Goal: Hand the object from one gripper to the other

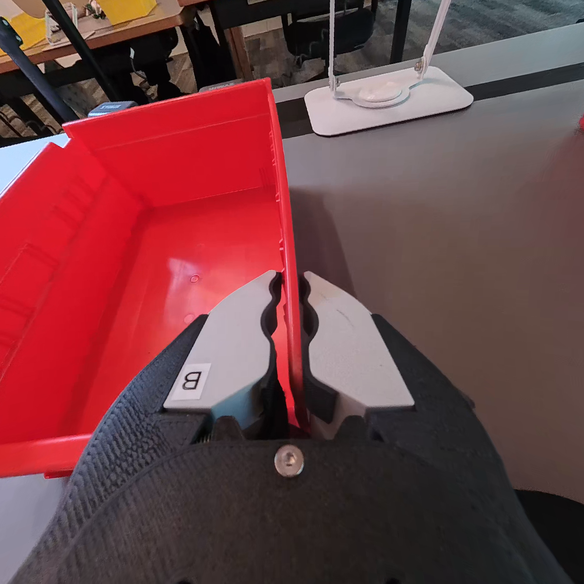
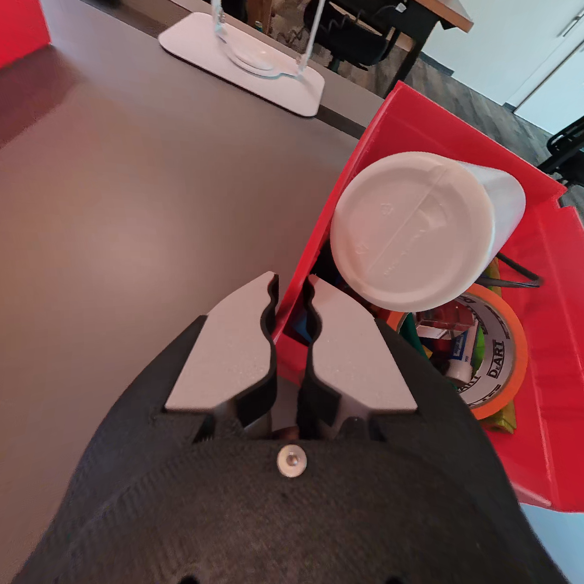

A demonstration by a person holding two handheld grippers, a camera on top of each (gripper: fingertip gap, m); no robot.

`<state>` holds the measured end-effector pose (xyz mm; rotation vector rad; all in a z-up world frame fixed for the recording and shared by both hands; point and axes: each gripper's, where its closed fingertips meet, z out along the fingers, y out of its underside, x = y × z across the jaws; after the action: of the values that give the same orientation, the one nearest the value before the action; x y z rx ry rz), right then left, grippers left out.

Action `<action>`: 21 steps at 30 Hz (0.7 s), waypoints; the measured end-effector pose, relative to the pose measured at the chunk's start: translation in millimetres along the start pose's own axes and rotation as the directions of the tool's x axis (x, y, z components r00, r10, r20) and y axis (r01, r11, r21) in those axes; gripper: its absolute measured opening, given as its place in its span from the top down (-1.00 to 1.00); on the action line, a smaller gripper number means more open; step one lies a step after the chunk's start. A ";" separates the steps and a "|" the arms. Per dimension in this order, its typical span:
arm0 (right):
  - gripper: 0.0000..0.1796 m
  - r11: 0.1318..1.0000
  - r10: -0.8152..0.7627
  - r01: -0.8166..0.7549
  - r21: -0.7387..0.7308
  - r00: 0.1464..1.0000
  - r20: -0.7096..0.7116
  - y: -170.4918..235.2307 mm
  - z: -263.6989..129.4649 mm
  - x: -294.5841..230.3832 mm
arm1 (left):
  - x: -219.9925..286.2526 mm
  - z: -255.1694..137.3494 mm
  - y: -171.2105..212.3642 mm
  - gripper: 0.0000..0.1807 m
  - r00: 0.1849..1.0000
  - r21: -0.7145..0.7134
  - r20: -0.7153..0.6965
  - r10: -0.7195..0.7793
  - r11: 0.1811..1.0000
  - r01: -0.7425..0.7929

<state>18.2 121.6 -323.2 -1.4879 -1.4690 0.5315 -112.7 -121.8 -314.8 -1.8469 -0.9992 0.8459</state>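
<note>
My left gripper (image 1: pixel 290 278) is shut on the right wall of an empty red bin (image 1: pixel 177 177), one finger inside and one outside. My right gripper (image 2: pixel 292 278) is closed over the left wall of a second red bin (image 2: pixel 553 347), its fingers on either side of the wall. That bin holds a white bottle (image 2: pixel 410 234) lying with its base towards me, an orange-edged roll of tape (image 2: pixel 505 363) and several small coloured items underneath. A corner of the empty bin also shows in the right wrist view (image 2: pixel 22 28) at the top left.
Both bins stand on a dark grey table (image 1: pixel 442 252). A white flat stand base (image 1: pixel 388 104) with thin uprights sits at the table's far edge, also in the right wrist view (image 2: pixel 246 63). Desks and chairs stand beyond. Spacing between my two grippers at the tips: around 30 cm.
</note>
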 end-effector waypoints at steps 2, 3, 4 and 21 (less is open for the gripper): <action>0.84 1.000 0.011 -0.011 0.003 1.000 0.021 -6.1 0.2 -16.4 | 3.4 0.7 -0.6 0.83 0.999 0.011 -0.026 -0.020 1.000 0.020; 0.84 1.000 0.007 -0.007 0.005 0.999 0.031 -9.2 0.1 -25.0 | 5.4 0.8 -1.1 0.80 0.998 0.018 -0.049 -0.044 0.999 0.045; 0.83 1.000 -0.002 0.002 0.006 0.999 0.040 -12.2 -0.1 -33.5 | 6.2 0.8 -1.7 0.78 0.995 0.024 -0.066 -0.068 0.997 0.070; 0.76 0.985 -0.154 0.134 0.106 0.964 0.217 -73.4 8.6 -185.0 | -96.4 -16.2 20.1 0.94 0.973 0.007 0.204 -0.106 0.994 0.107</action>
<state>-61.8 -60.9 -322.0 -1.2703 -1.6910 0.6852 -136.6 -218.6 -310.7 -1.7174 -1.2173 0.9830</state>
